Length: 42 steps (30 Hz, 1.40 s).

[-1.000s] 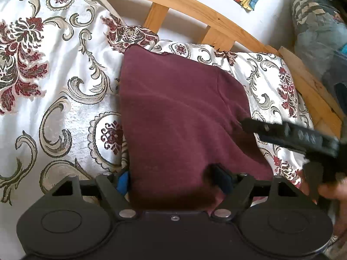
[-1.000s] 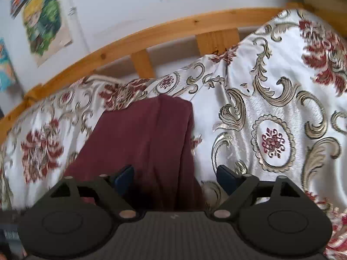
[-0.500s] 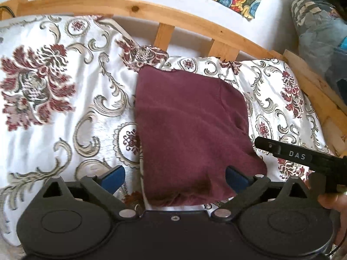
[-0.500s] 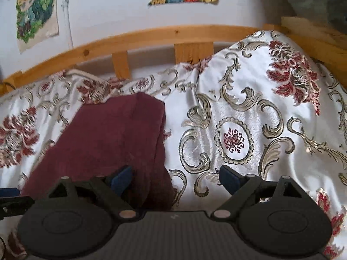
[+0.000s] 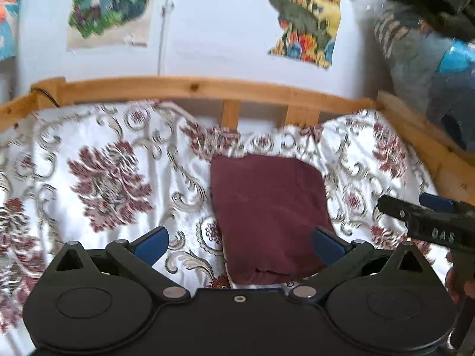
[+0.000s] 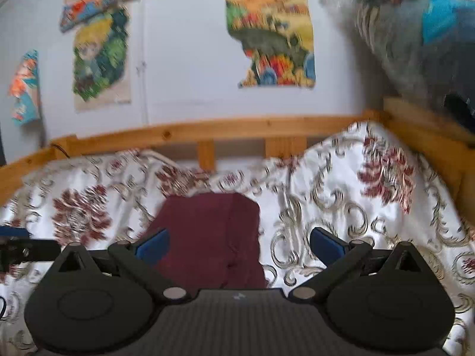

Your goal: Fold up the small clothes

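Note:
A folded maroon garment [image 5: 268,216] lies flat on the flowered white bedspread [image 5: 112,178], near the wooden rail. It also shows in the right wrist view [image 6: 207,237]. My left gripper [image 5: 239,244] is open and empty, held back above the garment's near edge. My right gripper [image 6: 239,241] is open and empty, above the garment's right side. The right gripper also shows at the right edge of the left wrist view [image 5: 427,222], clear of the cloth.
A wooden bed rail [image 5: 207,89] runs along the far side, with a white wall and posters [image 6: 270,35] behind. A pile of grey and blue things [image 5: 430,59] sits at the far right beyond the rail.
Both grippers have pulled back and risen away from the garment. The garment now lies free on the bedspread, and more wall shows.

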Available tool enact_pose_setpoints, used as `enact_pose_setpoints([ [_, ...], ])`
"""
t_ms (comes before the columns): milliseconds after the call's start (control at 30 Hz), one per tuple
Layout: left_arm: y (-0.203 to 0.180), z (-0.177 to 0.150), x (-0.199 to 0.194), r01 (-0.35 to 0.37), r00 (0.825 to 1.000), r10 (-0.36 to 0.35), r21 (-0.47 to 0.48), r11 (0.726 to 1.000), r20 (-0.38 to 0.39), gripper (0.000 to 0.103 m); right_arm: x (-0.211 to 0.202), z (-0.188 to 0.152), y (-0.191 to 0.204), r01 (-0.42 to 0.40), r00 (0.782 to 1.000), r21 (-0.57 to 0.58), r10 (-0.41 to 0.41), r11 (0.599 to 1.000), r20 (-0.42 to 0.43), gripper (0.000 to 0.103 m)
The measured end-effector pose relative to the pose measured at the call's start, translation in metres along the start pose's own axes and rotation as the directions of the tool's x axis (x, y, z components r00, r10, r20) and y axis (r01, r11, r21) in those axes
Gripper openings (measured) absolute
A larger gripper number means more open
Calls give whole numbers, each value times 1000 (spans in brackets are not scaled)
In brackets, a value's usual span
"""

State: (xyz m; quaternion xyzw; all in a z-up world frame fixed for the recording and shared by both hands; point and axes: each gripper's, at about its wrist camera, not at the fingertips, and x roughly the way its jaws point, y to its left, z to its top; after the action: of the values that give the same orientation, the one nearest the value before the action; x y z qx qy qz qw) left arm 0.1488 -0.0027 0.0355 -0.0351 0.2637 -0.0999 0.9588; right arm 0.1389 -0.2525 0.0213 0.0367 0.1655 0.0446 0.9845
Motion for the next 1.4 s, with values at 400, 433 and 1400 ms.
enact_pose_setpoints([
  [400,-14,-10,-90,-24,991,17,52,998,136,102,-99,1,27,4,987,-51,5,999,161,103],
  [433,-15,-12,-94,-28,990,19,58,998,141,102,-105,0,28,8,985,-51,1,999,170,103],
  [1400,1,-114,-103,-149,985,146,31,988,91,102,-147,-93,54,106,992,-44,-103,993,73,103],
])
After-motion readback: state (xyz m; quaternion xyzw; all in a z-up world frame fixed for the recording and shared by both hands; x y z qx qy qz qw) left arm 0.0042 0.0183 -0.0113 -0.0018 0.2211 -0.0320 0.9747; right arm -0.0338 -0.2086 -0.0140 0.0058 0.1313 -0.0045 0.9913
